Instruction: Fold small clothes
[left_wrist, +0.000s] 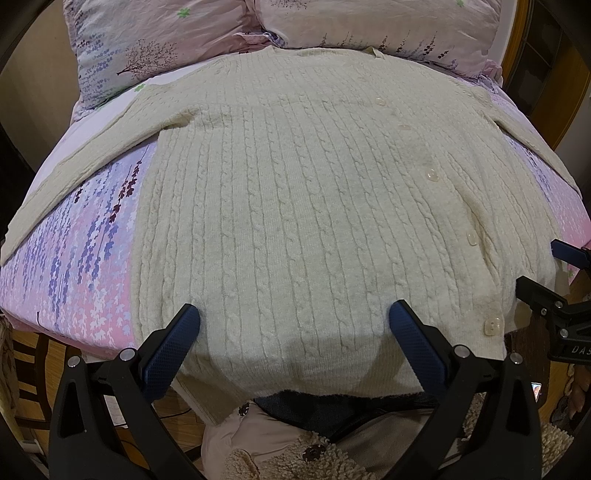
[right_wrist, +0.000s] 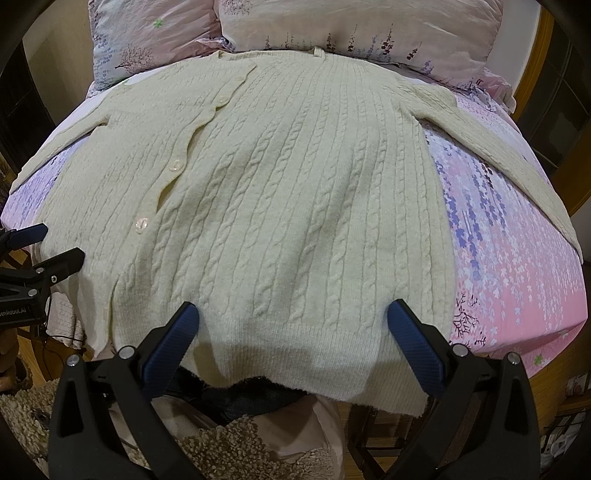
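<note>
One cream cable-knit cardigan lies flat and buttoned on the bed. Five buttons are countable in the left wrist view, only about four clearly in the right. Two pillows sit at the far end.

Cardigan's long axis runs straight away from both sets of jaws: hem nearest, hanging over the bed edge, collar far, touching the pillows. Sleeves are spread out to either side, angling back toward the near corners. The button placket runs hem to collar between the two grippers.

Left gripper: jaws wide open, nothing held, hovering over the hem; fabric lies between and beyond the fingertips. Right gripper: same, wide open, empty, over the hem on the other half. Each gripper shows at the edge of the other's view, just beside it.

Below the jaws: the person's fleecy garment and dark fabric under the overhanging hem. Nothing lies on the cardigan.
</note>
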